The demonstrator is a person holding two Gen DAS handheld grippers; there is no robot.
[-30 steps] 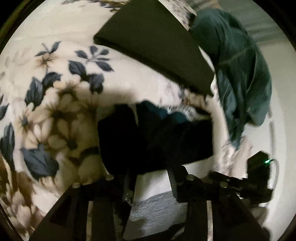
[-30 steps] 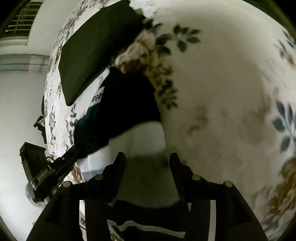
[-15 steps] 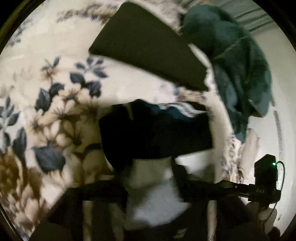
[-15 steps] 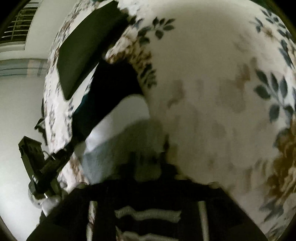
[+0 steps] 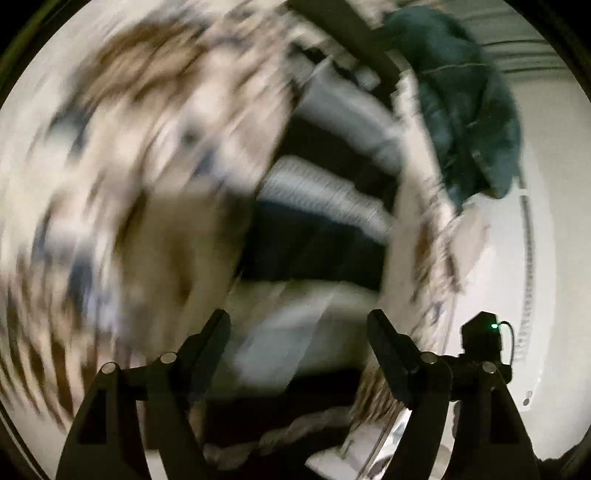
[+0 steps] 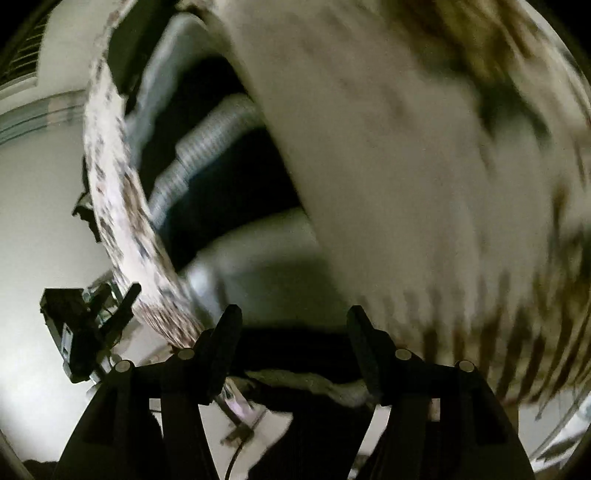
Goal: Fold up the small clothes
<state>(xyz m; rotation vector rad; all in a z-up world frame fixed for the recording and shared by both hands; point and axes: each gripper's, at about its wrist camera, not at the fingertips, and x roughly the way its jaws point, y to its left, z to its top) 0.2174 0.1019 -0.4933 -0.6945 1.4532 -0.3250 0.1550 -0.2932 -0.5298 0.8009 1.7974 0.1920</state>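
Both views are smeared by motion. A row of small folded clothes lies on the floral bed cover (image 5: 147, 155): a dark navy piece (image 5: 314, 247), a ribbed white piece (image 5: 325, 192) and a pale grey-white piece (image 5: 295, 325) nearest me. My left gripper (image 5: 298, 317) hovers over the near end of that pale piece, jaws opening, pads touching nothing. In the right wrist view the same row shows, with the ribbed piece (image 6: 207, 147) and the pale piece (image 6: 266, 266). My right gripper (image 6: 294, 310) stands just short of it, jaws opening, nothing between them.
A crumpled green garment (image 5: 465, 103) lies at the bed's far corner beside a dark flat pillow (image 5: 351, 29). The bed's edge (image 6: 110, 206) drops to a pale floor. Each gripper shows in the other's view, the right one (image 5: 484, 332) and the left one (image 6: 85, 321).
Both grippers have let go of the pale garment, spread their jaws and drawn back fast along the bed. More folded pieces now show ahead of the fingers.
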